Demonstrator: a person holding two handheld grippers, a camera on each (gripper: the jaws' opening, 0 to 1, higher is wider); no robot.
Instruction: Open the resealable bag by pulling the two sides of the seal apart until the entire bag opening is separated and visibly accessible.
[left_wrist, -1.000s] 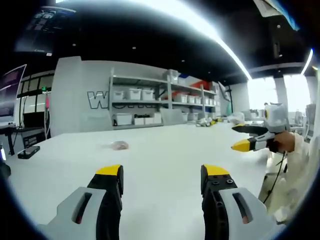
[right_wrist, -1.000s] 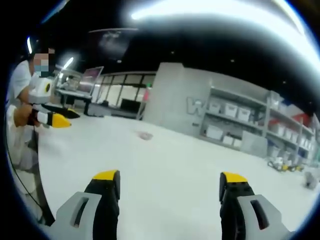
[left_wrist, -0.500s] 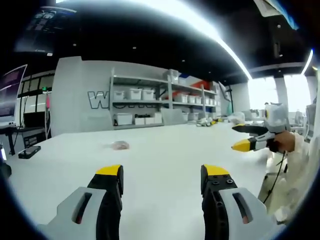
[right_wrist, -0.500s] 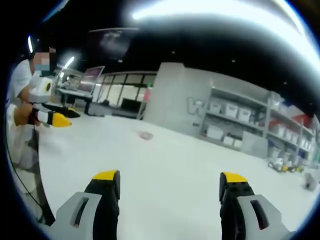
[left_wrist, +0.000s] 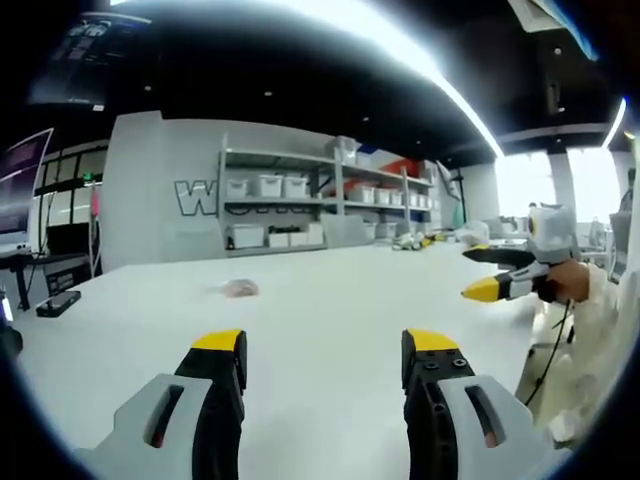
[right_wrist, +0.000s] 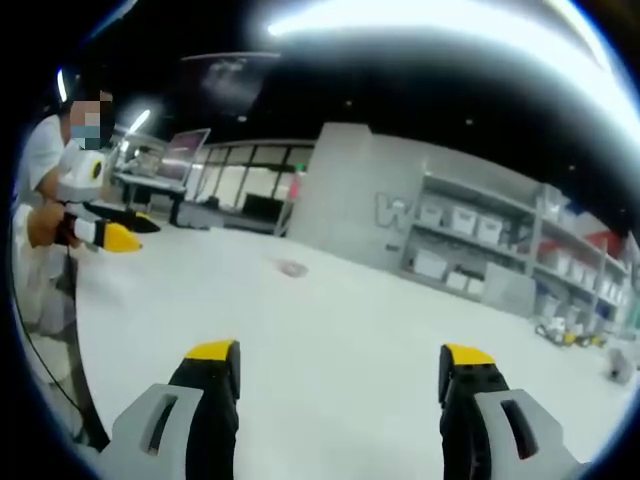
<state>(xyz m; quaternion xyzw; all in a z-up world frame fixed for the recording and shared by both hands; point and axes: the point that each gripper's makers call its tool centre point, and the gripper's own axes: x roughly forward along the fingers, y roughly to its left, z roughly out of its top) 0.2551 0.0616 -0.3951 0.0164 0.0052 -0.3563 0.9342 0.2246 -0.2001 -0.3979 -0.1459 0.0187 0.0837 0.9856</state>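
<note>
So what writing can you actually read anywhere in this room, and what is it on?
"W": a large outlined letter on the grey wall behind the shelves, which hide the letters after it. The same letter shows partly in the right gripper view.
Dark screen hanging near the ceiling: there is text, but too small and blurred to read.
Storage bins on the shelves: no readable labels.
Small bag on the white table: too far to show any print.

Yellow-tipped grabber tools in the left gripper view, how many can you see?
2. The left gripper rises from the bottom, its yellow-tipped fingers apart above the white table. The right gripper enters from the right edge, held in a person's hand.
</note>
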